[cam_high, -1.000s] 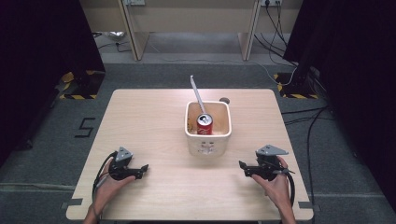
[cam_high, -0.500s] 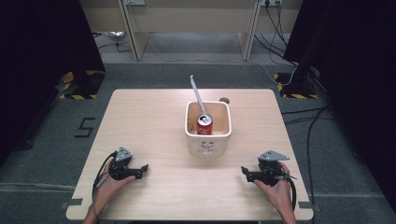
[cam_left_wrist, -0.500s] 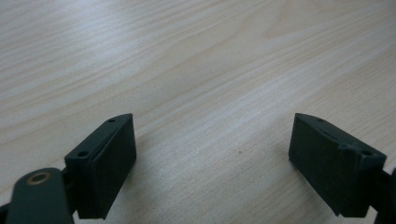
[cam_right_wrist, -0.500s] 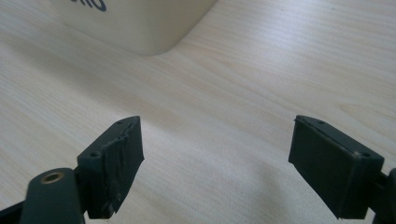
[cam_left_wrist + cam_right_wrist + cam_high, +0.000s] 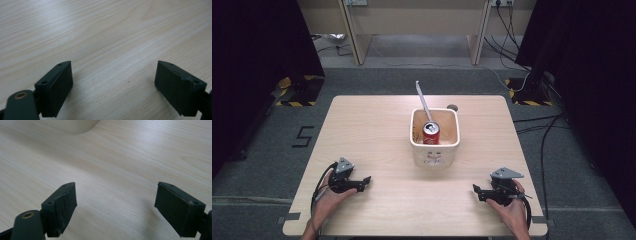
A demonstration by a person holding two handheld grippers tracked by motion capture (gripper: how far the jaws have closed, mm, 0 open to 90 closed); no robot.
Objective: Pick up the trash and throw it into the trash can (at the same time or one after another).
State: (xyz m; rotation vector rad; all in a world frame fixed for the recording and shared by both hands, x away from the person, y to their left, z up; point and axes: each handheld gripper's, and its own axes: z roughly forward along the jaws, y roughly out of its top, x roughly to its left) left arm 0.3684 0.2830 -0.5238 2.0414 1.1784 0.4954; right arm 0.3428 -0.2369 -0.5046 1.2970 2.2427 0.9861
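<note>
A cream square tub point(image 5: 435, 145) stands upright at the middle of the table. Inside it, a red drink can point(image 5: 431, 134) stands upright, top showing. A long silver utensil handle point(image 5: 423, 102) leans out over the tub's far rim.

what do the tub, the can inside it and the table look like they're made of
Tub: likely plastic, cream and matte, with rounded moulded corners and a thick rim. Can: probably aluminium, with a silvery top and glossy red printed side. Table: pale wood or wood-look laminate; fine grain lines and a soft sheen show in both gripper views, so which one is hard to tell.
</note>
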